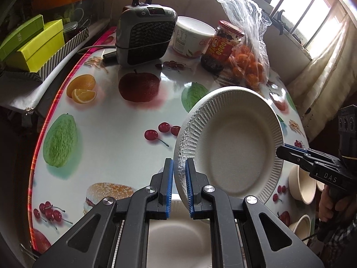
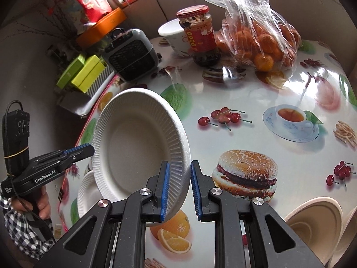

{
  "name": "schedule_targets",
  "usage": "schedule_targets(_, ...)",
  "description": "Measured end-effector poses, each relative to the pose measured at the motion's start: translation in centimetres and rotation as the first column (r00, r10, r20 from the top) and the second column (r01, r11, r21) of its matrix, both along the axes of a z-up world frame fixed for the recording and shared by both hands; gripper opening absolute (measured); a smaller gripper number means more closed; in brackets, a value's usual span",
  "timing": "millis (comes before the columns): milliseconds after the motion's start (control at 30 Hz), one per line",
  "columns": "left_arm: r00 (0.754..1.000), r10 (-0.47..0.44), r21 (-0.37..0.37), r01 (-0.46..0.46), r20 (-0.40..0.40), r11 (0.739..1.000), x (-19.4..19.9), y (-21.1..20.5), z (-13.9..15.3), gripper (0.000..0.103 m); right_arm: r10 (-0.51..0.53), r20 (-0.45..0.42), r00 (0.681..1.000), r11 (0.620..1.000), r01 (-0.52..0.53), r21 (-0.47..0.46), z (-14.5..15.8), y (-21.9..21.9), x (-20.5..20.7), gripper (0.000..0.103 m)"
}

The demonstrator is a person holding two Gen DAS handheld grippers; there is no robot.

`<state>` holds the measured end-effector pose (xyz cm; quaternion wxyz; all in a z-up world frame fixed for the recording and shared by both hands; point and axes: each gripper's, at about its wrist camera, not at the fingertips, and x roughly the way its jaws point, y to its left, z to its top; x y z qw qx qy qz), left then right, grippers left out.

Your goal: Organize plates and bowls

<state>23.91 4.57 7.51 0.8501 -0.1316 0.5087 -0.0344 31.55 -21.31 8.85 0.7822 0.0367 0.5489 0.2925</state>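
Both grippers clamped one paper plate (image 1: 232,143): left gripper (image 1: 179,186) on its left rim, right gripper (image 2: 179,189) on the opposite rim. Plate was held tilted, clear of the table (image 1: 116,138), probably for stacking on the plate (image 2: 88,192) near the front edge.

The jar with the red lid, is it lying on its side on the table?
No, the jar stands upright on the table, with its red lid on top, beside the bag of oranges.

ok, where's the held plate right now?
Plate is off the table, tilted, between left gripper and right gripper, above another plate.
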Motion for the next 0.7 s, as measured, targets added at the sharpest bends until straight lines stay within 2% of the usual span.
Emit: schedule_targets(700, 0.998, 0.056, 0.009, -0.056, -0.014, 0.998, -6.9, 3.5, -0.5, 0.012, 0.088, -0.019, 0.996, 0.996, -0.087, 0.007, 0.0, 3.8, -6.6, 0.019)
